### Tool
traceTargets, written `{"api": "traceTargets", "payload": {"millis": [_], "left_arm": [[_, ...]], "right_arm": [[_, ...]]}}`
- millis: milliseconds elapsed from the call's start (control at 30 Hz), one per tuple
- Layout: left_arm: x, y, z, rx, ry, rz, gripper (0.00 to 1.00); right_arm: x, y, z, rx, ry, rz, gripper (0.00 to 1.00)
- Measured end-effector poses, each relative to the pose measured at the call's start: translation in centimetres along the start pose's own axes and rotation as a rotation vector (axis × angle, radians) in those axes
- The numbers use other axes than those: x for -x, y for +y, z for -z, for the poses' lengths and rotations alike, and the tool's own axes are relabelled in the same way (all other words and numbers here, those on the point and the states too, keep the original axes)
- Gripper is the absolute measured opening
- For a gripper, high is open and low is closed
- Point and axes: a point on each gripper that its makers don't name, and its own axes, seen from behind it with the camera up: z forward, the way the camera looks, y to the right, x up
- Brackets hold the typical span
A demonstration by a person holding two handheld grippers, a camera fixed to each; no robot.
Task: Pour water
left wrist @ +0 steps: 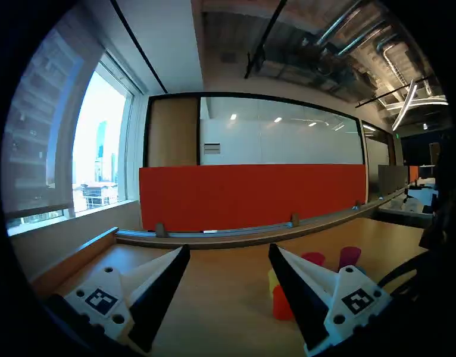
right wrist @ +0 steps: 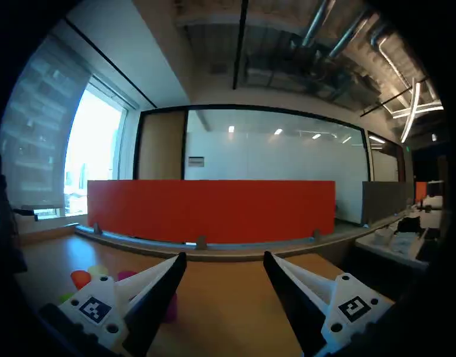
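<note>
Left gripper view, left to right: bright window point(left wrist: 97, 160) at the far left. Then the wooden desk point(left wrist: 228, 321) under my fingers, with the orange divider point(left wrist: 252, 196) standing along its far edge and a glass wall above it.

The left gripper point(left wrist: 228, 247) has its jaws wide apart and grips nothing; bare desk shows in the gap.

The cups sit right of centre:
- The yellow cup point(left wrist: 271, 279) and red cup point(left wrist: 281, 304) are tucked against the inner edge of my right finger and partly hidden by it. Red is nearer to me. Whether it touches yellow or just overlaps it, I can't tell.
- The pink cup point(left wrist: 314, 257) and magenta cup point(left wrist: 349, 256) are farther back, past that fingertip, upright and close together.

There's a dark shape at the right edge, too blurred to call.

Right gripper view, same order: window point(right wrist: 88, 160) at left, cups low left on the desk point(right wrist: 228, 309). The red cup point(right wrist: 80, 278), yellow cup point(right wrist: 97, 271) and pink cup point(right wrist: 125, 275) are bunched just behind my left finger. The magenta cup point(right wrist: 170, 309) peeks out at that finger's inner edge, mostly covered. The orange divider point(right wrist: 210, 211) runs across the middle.

The right gripper point(right wrist: 224, 256) is also spread open and holds nothing, well right of the cups.

I can't tell from here whether any cup holds water.
</note>
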Motion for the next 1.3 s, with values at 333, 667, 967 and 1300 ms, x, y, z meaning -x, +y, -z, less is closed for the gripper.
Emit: {"api": "traceTargets", "payload": {"millis": [333, 667, 967, 1300], "left_arm": [[2.2, -0.6, 1.4, -0.037, -0.01, -0.002, 0.98], [5.2, -0.3, 2.7, -0.075, -0.027, -0.008, 0.98], [5.9, -0.8, 3.6, -0.121, -0.005, -0.003, 0.98], [6.3, -1.1, 4.5, -0.152, 0.028, 0.001, 0.98]], "right_arm": [[1.1, -0.5, 1.5, 0.044, 0.033, 0.033, 1.0], [3.6, -2.1, 3.0, 0.077, 0.033, 0.15, 1.0], [5.6, -2.0, 3.5, 0.082, -0.003, 0.06, 1.0], [6.0, 0.3, 4.3, 0.126, -0.022, -0.001, 1.0]]}}
